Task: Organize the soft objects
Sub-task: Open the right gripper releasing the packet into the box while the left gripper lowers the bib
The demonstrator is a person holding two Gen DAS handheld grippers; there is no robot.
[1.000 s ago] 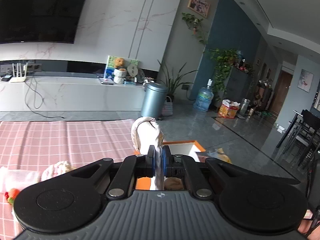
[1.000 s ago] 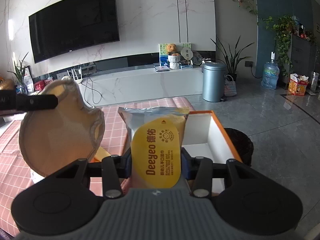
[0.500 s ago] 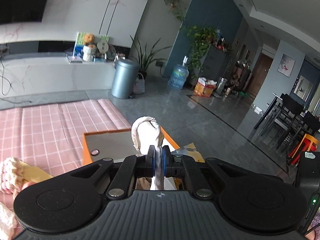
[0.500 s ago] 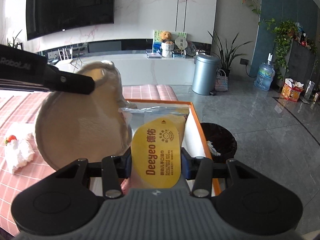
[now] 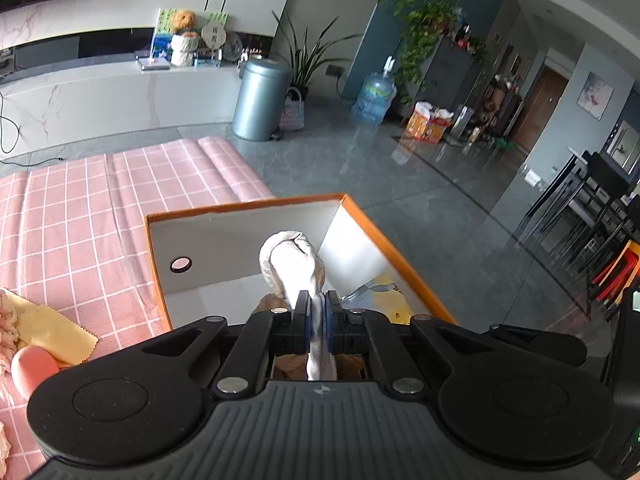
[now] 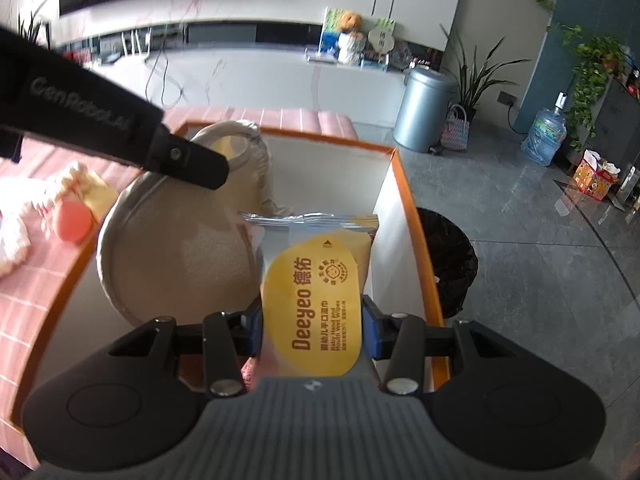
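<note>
My left gripper (image 5: 316, 322) is shut on the edge of a round beige cushion (image 5: 291, 264), which hangs inside the orange-rimmed white box (image 5: 244, 206). In the right wrist view that cushion (image 6: 180, 252) fills the box's left half, with the left gripper's black finger (image 6: 188, 162) across its top. My right gripper (image 6: 312, 334) is shut on a yellow pack of baby wet wipes (image 6: 316, 304), held upright over the box (image 6: 404, 188) beside the cushion. A corner of the pack (image 5: 380, 292) shows in the left wrist view.
The box sits at the right end of a table with a pink checked cloth (image 5: 80, 208). On the cloth to the left lie a yellow cloth (image 5: 48, 332), a pink round sponge (image 6: 72, 218) and white fluffy items (image 6: 16, 232). A black bin (image 6: 448, 264) stands by the box's right side.
Both grippers have moved forward and down over the box. The cushion went from beside the box to inside it, and the wipes pack now hangs lower over the box.
</note>
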